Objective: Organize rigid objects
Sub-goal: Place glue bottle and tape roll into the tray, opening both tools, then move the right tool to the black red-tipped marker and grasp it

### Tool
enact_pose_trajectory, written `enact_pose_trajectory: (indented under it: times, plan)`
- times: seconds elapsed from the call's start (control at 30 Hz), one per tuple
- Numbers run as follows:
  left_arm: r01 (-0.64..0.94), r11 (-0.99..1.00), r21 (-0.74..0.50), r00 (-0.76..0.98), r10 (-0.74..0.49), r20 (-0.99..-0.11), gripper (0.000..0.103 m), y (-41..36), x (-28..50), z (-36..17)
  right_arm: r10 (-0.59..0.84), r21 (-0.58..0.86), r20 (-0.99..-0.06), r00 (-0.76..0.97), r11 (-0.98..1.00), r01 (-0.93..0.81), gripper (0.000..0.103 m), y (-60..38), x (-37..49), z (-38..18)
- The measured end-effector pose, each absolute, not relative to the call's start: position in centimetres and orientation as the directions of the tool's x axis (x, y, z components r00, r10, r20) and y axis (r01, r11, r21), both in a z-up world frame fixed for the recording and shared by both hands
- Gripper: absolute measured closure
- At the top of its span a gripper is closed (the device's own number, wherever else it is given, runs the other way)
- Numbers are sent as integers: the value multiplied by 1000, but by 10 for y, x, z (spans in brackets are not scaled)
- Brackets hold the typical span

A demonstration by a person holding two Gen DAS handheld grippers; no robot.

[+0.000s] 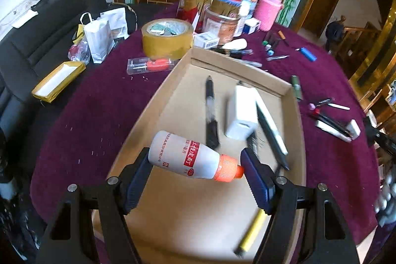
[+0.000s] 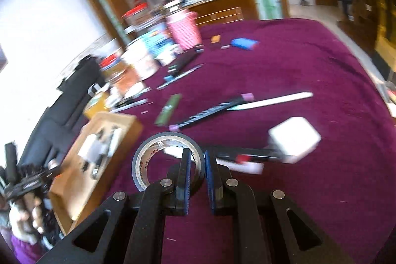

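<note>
**Bottle over the tray, tape roll pinched at the right**

We hold a white glue bottle (image 1: 188, 155) with an orange cap crosswise in our left gripper (image 1: 195, 165). One pad presses its base and the other meets the cap tip, so the jaws stand wide but are clamped on it end to end. Its long axis runs from pad to pad, the cap toward the right of the view. It hangs above the near part of the cardboard tray (image 1: 153, 100), which already holds a black pen (image 1: 210, 103), a white charger block (image 1: 241, 113), and a second dark pen (image 1: 271, 132) beside a white stick. A yellow-barrelled thing (image 1: 251, 231) lies blurred in the near corner; we cannot name it.

Our right gripper (image 2: 198, 180) is closed on the wall of a black tape roll (image 2: 168, 160). One finger passes through the hole and the other sits outside the rim. The roll stands on edge in the grip, above the purple tablecloth (image 2: 297, 66). From here the tray lies to the left of the view, just beside the roll.

We judge the left hand to be the nearer one. Its bottle is already over the tray floor and only needs lowering into the free space nearest us, clear of the pens. The right hand must first cross the tray's wall.

The right view is badly smeared. The white block (image 2: 294, 137) and the pens beyond the roll are hard to read. At its lower left edge a hand (image 2: 27, 217) and a dark tool are cut off, and we cannot tell what they are doing.
</note>
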State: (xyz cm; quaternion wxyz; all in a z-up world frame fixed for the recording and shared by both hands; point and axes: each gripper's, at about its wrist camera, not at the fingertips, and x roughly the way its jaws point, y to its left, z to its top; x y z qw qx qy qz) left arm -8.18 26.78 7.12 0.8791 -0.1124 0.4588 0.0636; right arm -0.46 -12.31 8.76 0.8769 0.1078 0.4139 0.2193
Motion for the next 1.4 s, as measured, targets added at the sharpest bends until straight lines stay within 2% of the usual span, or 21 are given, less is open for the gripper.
enact_pose_trajectory:
  times: [0.2,0.4,0.7,0.77,0.83,0.9,0.97,1.07,1.2,1.4]
  plan:
    - [-231,970,-73,512,58,-857,31,280,-32,46,532,362,-702,473,839,-406,91,-38,3,79]
    - [-207,978,-25,462,75,-883,31,272,-6,30,515,294,-735,441,828,-477,90,34,20,76]
    - [-225,970,-91,443,18,-896,30,278,-18,37,374,116,-798,472,865,-488,90,85,58,58]
    - [-219,966,-135,454,-22,-891,26,281,-28,43,356,97,-809,468,865,-492,89,90,62,55]
    - [-216,958,-186,467,-66,-882,23,286,-38,48,350,97,-813,465,869,-485,86,93,66,51]
    - [-214,948,-235,479,-108,-871,23,290,-47,51,393,171,-807,440,870,-463,74,89,71,49]
    - [-214,936,-279,491,-143,-859,23,295,-57,53,432,229,-797,423,863,-449,67,85,73,51]
    - [-220,923,-317,526,-161,-835,23,298,-78,58,432,227,-777,457,870,-438,62,80,69,57]
    - [-221,927,-302,558,-134,-819,23,294,-102,64,445,232,-735,513,874,-427,53,64,55,70]
    - [-238,943,-232,600,-45,-799,23,284,-129,77,434,216,-691,578,887,-408,45,31,30,81]
